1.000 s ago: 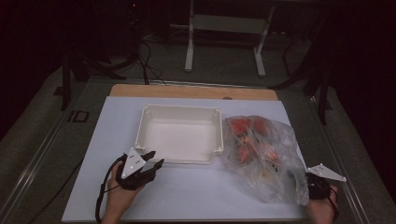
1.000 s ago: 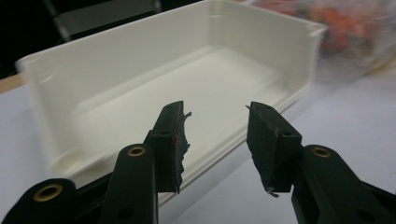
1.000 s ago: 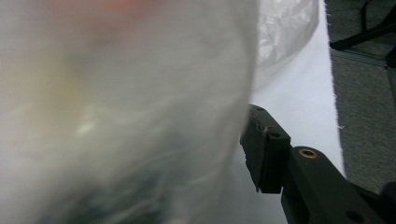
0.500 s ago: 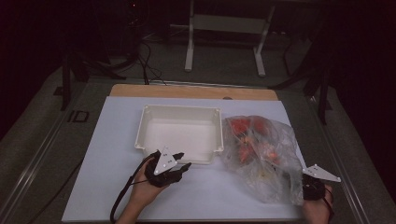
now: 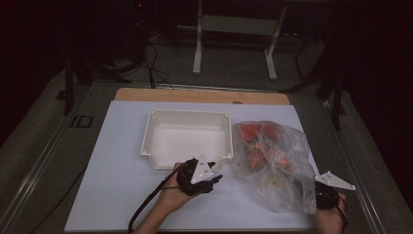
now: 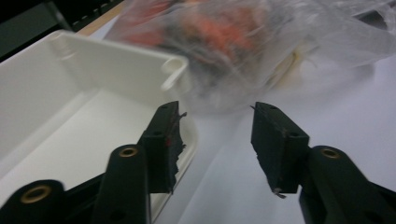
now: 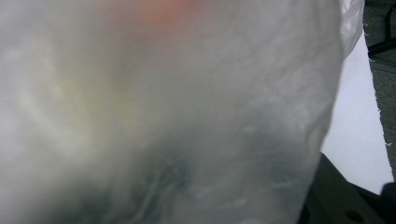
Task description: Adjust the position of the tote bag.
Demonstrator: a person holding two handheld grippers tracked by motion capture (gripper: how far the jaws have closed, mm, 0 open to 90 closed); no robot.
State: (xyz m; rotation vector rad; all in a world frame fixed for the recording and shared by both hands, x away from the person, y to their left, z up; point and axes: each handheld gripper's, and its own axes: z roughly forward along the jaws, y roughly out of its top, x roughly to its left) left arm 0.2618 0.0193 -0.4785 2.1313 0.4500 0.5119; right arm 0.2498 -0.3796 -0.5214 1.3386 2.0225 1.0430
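While the right gripper [image 5: 325,196] sits at its near corner, grip hidden, the plastic bag [image 5: 272,161] lies just right of the spread, empty left gripper [image 5: 214,179].

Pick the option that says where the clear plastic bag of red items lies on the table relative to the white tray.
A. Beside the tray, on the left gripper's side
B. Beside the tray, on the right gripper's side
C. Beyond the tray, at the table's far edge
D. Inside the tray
B: in the high view the plastic bag lies on the table beside the white tray, between it and the right gripper.
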